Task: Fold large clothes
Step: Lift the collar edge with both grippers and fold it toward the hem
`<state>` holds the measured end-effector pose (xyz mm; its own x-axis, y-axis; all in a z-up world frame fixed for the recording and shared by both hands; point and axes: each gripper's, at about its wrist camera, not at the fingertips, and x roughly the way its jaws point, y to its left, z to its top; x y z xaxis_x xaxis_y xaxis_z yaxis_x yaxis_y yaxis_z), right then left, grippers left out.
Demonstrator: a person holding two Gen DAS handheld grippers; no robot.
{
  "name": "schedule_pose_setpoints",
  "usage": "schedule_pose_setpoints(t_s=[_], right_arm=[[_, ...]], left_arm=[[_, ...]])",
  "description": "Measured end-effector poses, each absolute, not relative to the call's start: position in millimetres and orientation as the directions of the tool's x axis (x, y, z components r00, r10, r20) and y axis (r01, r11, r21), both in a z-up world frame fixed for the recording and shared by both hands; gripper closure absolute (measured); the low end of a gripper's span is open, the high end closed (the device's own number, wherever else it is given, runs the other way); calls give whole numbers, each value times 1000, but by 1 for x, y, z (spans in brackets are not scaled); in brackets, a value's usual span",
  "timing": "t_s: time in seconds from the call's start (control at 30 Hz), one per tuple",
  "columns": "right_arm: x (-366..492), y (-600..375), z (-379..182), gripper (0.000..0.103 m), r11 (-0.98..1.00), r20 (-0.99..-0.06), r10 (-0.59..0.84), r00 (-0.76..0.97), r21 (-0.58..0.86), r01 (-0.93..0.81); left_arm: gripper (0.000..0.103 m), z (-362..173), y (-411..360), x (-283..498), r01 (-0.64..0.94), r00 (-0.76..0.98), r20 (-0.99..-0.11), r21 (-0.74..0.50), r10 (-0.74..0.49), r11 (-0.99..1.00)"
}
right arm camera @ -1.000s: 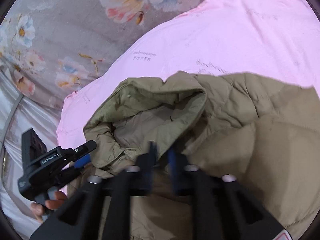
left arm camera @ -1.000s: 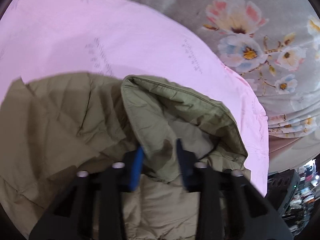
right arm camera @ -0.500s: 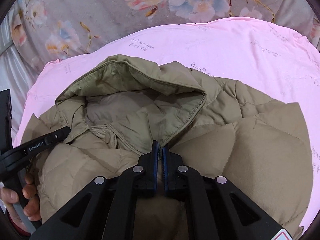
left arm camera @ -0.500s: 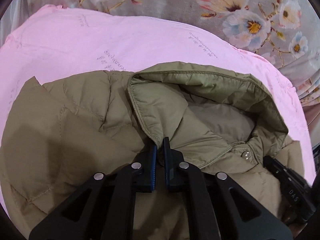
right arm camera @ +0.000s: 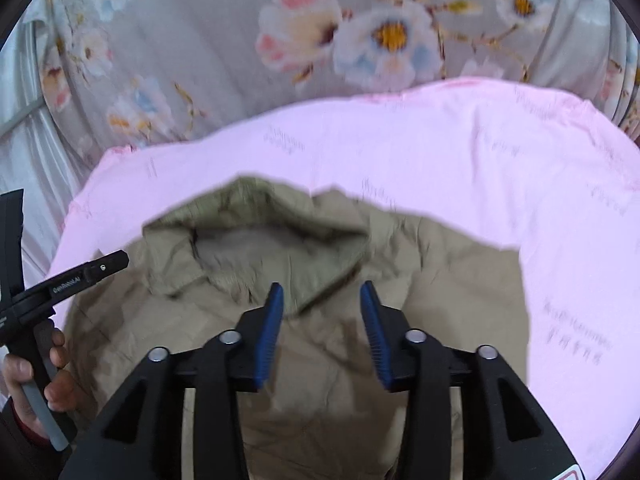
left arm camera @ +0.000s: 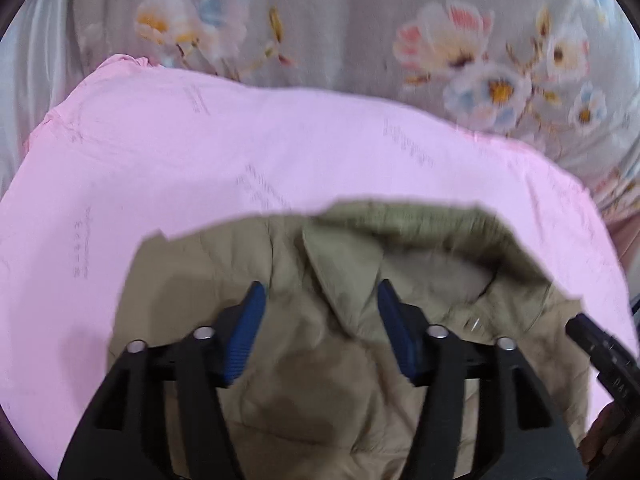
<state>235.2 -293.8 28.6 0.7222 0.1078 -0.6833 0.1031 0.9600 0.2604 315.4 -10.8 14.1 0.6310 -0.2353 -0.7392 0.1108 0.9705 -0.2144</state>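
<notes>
Since half a second ago both grippers have parted from a pinch on the hood's base and drawn back, so that the jacket now sits lower and smaller in each view. We see the left gripper (left arm camera: pixel 320 300) with its blue pads spread wide and nothing between them, hanging over the collar seam; the right gripper (right arm camera: pixel 322 300) is likewise spread and empty, just above the hood's right corner. Outward from the fingers lies the olive quilted jacket (left arm camera: pixel 340 360), back panel toward 6 o'clock and its hood (right arm camera: pixel 256 240) opening toward 12 o'clock, resting flat on the pink sheet (left arm camera: pixel 240 140), which spreads from 9 through 3 o'clock. Beyond it, at 12 o'clock, hangs the floral cloth (right arm camera: pixel 360 40). We judge the jacket soft, puffy and light for its bulk, with a smooth shell likely to slip; padding will spring back from a fold. Hold is best taken on a stitched edge, such as the hood rim or shoulder seam, with one gripper on each side. The person's left hand (right arm camera: pixel 40 376) shows at 8 o'clock in the right wrist view.
</notes>
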Motion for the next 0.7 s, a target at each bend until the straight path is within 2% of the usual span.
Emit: schedule_pose_setpoints(t_s=[0.17, 0.3, 0.33, 0.43, 0.57, 0.7], right_arm=[[288, -313, 45, 57, 890, -633, 199, 748, 436, 132], [332, -317, 26, 60, 829, -637, 254, 728, 531, 175], [339, -314, 21, 61, 834, -649, 249, 719, 521, 181], [352, -302, -1, 63, 874, -709, 249, 659, 458, 163], [336, -282, -27, 66, 953, -778, 201, 595, 295, 65], [315, -283, -31, 72, 985, -767, 78, 637, 158, 70]], left_arm=[[43, 40, -5, 378, 31, 604, -743, -338, -287, 941], [47, 13, -16, 429, -61, 469, -821, -399, -327, 915], [49, 5, -19, 434, -76, 447, -837, -387, -316, 919], [63, -21, -34, 436, -51, 375, -887, -309, -269, 950], [68, -36, -42, 409, 62, 393, -900, -179, -189, 982], [70, -47, -43, 389, 111, 437, -882, -140, -175, 984]])
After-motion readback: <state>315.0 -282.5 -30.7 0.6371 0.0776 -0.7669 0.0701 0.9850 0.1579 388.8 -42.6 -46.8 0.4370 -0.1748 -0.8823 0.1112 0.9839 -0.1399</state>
